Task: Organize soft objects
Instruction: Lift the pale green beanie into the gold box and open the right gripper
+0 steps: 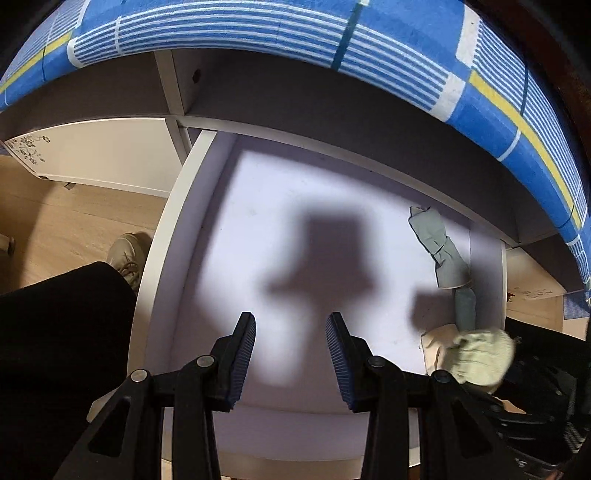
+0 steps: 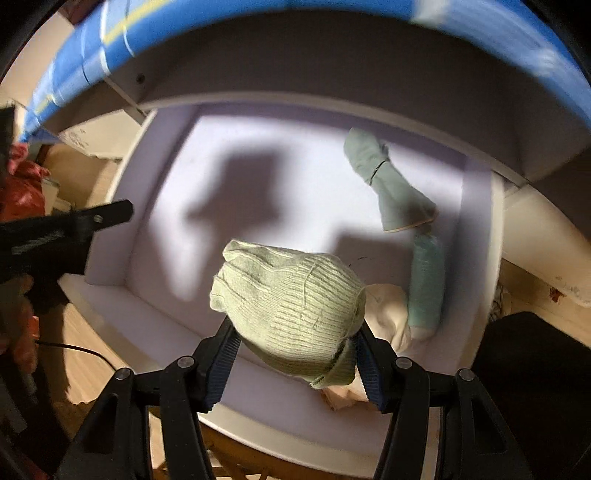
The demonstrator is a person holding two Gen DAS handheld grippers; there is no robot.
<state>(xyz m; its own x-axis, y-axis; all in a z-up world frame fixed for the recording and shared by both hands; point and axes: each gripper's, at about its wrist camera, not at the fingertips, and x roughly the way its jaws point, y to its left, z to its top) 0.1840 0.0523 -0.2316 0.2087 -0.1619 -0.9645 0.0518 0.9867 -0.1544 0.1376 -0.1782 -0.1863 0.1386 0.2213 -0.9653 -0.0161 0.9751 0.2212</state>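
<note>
The right tool [image 2: 295, 347] pinches a rolled pale-green ribbed sock [image 2: 288, 314] between its blue pads, holding it above the near right part of an open white drawer [image 2: 110, 266]; the left tool [image 1: 290, 354] has its jaws spread with nothing between them, pointing down at the bare drawer floor [image 1: 258, 192]. Inside the drawer, along its right side, lies a grey-green sock [image 2: 391, 184] with a pale cuff edge, and just beside it nearer the front a mint sock [image 2: 426, 288] with a white toe; a cream bundle [image 2: 388, 314] sits touching the mint sock, partly hidden behind the held roll. The shadows of both tools fall dark across the drawer floor. Above the drawer runs a blue checked bedcover [image 1: 295, 33] with white and yellow stripes.

The left wrist view alone shows a beige shoe [image 1: 127, 258] and a black trouser leg [image 1: 62, 350] on the wooden floor [image 1: 74, 218] left of the drawer, and a white panel with a small flower print [image 1: 29, 151]; there the held green sock appears only as a blurred lump at the right edge. The right wrist view alone shows the left tool from the side, something red and crumpled [image 2: 22, 184] at the far left, and a thin dark cable [image 2: 81, 350] on the floor.
</note>
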